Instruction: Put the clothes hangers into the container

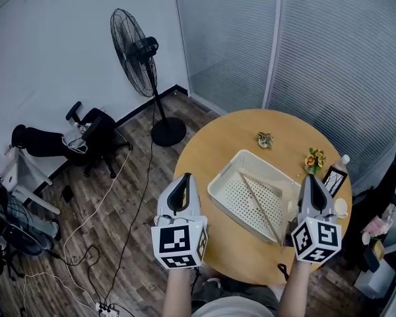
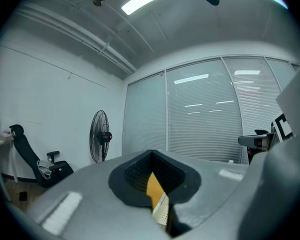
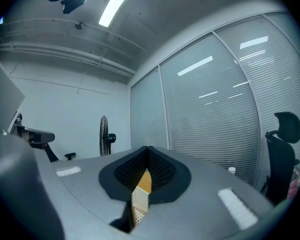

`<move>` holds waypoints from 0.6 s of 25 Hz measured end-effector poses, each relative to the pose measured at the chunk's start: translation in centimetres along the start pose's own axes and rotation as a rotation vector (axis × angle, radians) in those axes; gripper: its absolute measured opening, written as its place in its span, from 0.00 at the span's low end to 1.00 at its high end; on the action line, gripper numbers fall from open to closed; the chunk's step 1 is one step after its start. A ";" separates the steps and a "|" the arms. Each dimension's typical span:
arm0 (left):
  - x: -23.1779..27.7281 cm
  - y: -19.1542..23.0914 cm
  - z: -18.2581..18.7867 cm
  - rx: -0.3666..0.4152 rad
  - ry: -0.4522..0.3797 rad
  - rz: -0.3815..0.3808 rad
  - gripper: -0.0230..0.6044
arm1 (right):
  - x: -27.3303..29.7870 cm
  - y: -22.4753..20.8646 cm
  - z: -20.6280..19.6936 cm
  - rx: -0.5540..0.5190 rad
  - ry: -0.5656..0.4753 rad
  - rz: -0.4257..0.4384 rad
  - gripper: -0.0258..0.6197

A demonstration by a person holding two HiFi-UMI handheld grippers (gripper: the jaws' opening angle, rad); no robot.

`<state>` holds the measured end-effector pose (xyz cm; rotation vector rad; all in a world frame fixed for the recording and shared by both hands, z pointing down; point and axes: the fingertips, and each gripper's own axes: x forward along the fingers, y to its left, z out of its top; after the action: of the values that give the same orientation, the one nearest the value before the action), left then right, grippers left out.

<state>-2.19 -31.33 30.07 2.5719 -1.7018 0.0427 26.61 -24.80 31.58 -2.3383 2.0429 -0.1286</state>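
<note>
left hand-held gripper point(image 1: 183, 178): jaws pressed together, empty | right hand-held gripper point(image 1: 311, 178): pressed together, empty | container point(image 1: 223, 172) on table point(image 1: 204, 144)

Head view: high above, facing steeply down onto the round wooden table point(image 1: 204, 144); the left gripper point(image 1: 183, 178) and right gripper point(image 1: 311, 178) sit close at the bottom edge.
Left gripper view: right behind its jaws, facing level toward the blinds-covered glass wall point(image 2: 205, 119).
Right gripper view: likewise, level, same wall.
Shared: standing fan point(image 1: 135, 45), glass wall, table sliver.
</note>
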 end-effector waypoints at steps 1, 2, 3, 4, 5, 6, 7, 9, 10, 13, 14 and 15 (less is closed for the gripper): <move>0.0 0.0 -0.1 0.000 0.003 0.000 0.04 | 0.0 0.0 0.0 -0.001 0.001 -0.001 0.08; 0.0 0.0 -0.1 0.000 0.006 0.000 0.04 | 0.0 0.0 0.0 -0.004 0.003 -0.002 0.08; 0.0 0.1 -0.2 0.000 0.007 0.000 0.04 | 0.0 0.1 -0.1 -0.007 0.005 -0.003 0.08; 0.0 0.1 -0.2 -0.001 0.008 0.000 0.04 | 0.0 0.1 -0.1 -0.009 0.008 -0.004 0.08; -0.1 0.1 -0.2 -0.001 0.008 0.000 0.04 | 0.0 0.1 -0.2 -0.011 0.009 -0.003 0.08; -0.1 0.1 -0.3 -0.001 0.009 0.000 0.04 | 0.0 0.1 -0.2 -0.011 0.009 -0.002 0.08; -0.2 0.1 -0.3 -0.001 0.009 0.001 0.04 | -0.1 0.1 -0.2 -0.011 0.008 -0.002 0.08; -0.3 0.2 -0.3 -0.001 0.011 0.001 0.04 | -0.2 0.2 -0.2 -0.012 0.008 -0.001 0.08; -0.3 0.3 -0.3 -0.001 0.011 0.002 0.04 | -0.2 0.2 -0.2 -0.014 0.008 -0.001 0.08; -0.2 0.3 -0.4 -0.002 0.012 0.006 0.04 | -0.1 0.0 -0.2 -0.016 0.010 -0.003 0.08; -0.2 0.2 -0.4 -0.002 0.013 0.006 0.04 | -0.1 -0.2 -0.2 -0.014 0.011 -0.004 0.08; -0.2 0.1 -0.4 -0.002 0.014 0.006 0.04 | -0.2 -0.3 -0.2 -0.012 0.010 -0.005 0.08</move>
<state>-2.38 -31.16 30.50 2.5589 -1.7038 0.0598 26.83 -24.57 31.80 -2.3544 2.0488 -0.1290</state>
